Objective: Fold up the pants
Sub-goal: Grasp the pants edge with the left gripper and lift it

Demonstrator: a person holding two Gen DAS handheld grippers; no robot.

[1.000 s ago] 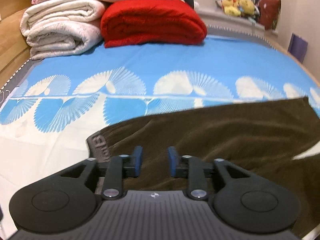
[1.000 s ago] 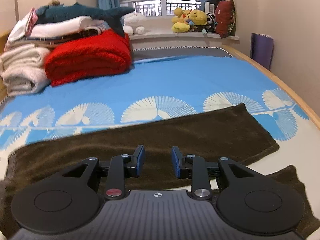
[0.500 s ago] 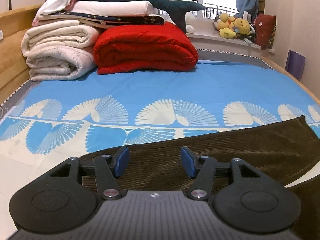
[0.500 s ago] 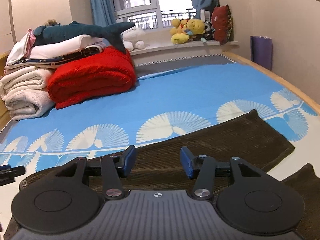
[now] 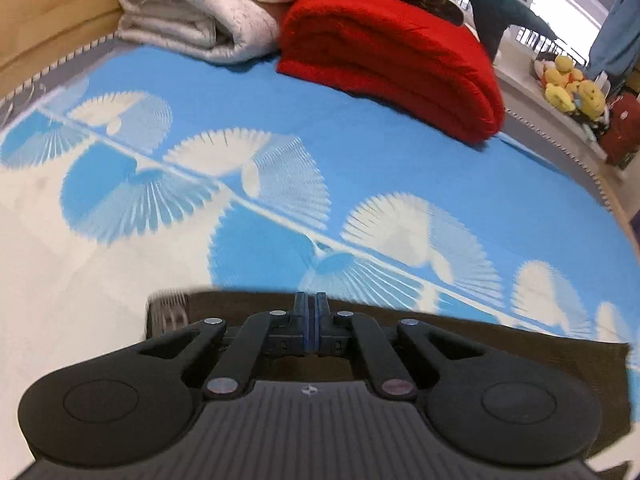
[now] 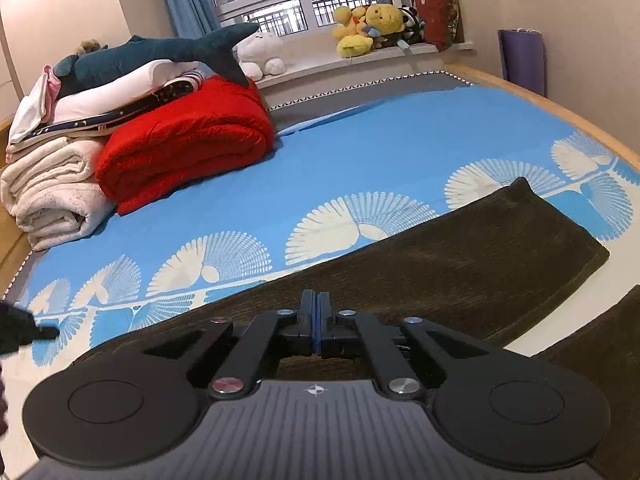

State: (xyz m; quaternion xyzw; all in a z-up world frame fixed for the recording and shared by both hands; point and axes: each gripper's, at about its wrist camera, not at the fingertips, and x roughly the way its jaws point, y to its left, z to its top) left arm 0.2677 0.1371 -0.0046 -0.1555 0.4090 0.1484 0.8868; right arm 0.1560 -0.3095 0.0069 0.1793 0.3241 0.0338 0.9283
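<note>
The pants (image 6: pixel 460 264) lay flat on the bed (image 6: pixel 400 140), a dark brown strip whose long axis ran left to right across the near part of the blue fan-printed cover. In the right wrist view one leg stretched away to the right and slightly farther off, ending in a hem near the right edge of the bed; a second dark flap, probably the other leg, showed at the near right corner.

The left gripper (image 5: pixel 311 304) sat at the left end of that strip, close to what looked like the waistband corner (image 5: pixel 168 314), with its blue-padded fingers pressed together. The fabric edge lay right at the fingertips, so they appeared to be pinching it, though blur in that view made it hard to confirm cloth between the pads. The right gripper (image 6: pixel 315 304) was farther right along the same far edge, its fingers likewise clenched together over the brown cloth, apparently nipping a fold of it.

The relation that mattered was that both grippers held points on one long edge, side by side, with the garment's body lying beneath and nearer than the fingertips. The left was nearer the waist, the right nearer mid-leg, and the hem lay well apart to the right. Any fold along the length would therefore ask for that edge to be carried across the short axis.

Folded blankets, red (image 6: pixel 188 148) and cream (image 5: pixel 208 12), were stacked at the far left, well apart from the work.
</note>
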